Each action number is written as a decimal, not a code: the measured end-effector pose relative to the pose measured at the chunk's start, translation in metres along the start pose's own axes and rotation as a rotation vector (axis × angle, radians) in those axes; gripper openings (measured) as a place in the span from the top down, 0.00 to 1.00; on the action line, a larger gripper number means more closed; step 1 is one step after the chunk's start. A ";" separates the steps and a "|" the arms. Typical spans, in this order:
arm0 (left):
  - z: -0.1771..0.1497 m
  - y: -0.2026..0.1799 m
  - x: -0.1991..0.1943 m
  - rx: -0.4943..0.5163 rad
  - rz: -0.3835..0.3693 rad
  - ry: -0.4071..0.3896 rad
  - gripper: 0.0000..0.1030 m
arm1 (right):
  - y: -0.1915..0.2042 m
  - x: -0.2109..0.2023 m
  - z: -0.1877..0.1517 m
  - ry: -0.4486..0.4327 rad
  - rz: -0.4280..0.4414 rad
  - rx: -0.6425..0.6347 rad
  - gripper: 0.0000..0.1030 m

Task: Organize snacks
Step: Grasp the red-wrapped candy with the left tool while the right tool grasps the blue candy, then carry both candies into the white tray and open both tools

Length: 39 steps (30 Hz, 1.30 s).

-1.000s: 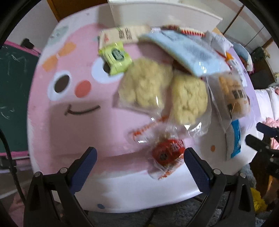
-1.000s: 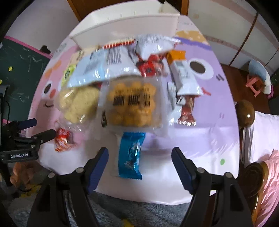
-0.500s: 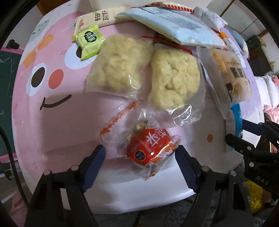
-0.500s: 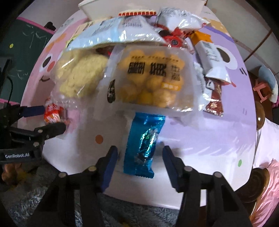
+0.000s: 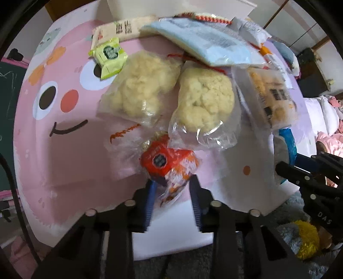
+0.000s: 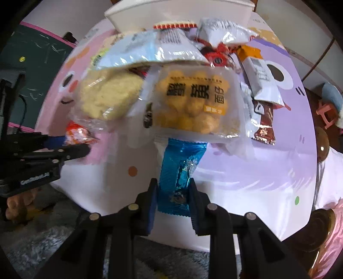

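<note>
Both grippers have just closed: the left gripper [image 5: 171,182] pinches a crinkly red packet [image 5: 168,163], the right gripper [image 6: 172,186] a shiny blue foil wrapper [image 6: 180,171], near lumpy puffs [image 5: 204,100] on the pink cartoon table [image 5: 70,154].

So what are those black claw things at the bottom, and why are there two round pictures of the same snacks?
Those are no robot's claws. A person holds one tool in each hand, and each tool has a small camera that looks along its two blue-padded fingers. That gives two round pictures of one table, painted with cartoon faces.

In the left camera's picture, the left hand-held gripper has just closed on a red-orange snack packet. In the right camera's picture, the right hand-held gripper has been closing on a blue foil packet, and its pads now press on the sides.

Behind them lie more snacks: two clear bags of pale puffed cakes, a bag of yellow balls, a small green packet and a white bin at the back.
</note>
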<state>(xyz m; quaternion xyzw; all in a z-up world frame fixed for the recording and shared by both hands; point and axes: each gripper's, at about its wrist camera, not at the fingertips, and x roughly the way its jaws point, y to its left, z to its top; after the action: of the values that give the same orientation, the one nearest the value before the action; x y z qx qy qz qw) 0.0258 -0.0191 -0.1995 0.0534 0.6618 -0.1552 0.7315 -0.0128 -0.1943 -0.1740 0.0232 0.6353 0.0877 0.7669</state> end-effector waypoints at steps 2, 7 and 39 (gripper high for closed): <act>-0.003 -0.002 -0.012 0.016 -0.005 -0.032 0.81 | 0.000 -0.014 -0.001 -0.043 0.045 -0.008 0.75; -0.006 -0.007 -0.034 0.044 -0.002 -0.110 0.83 | 0.003 -0.051 -0.003 -0.161 0.112 -0.035 0.75; 0.024 0.008 0.016 -0.042 0.038 -0.033 0.24 | -0.002 -0.046 -0.003 -0.183 0.147 -0.015 0.75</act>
<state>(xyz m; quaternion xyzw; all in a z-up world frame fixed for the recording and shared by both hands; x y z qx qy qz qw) 0.0527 -0.0207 -0.2137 0.0480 0.6517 -0.1285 0.7459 -0.0240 -0.2037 -0.1299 0.0717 0.5587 0.1460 0.8132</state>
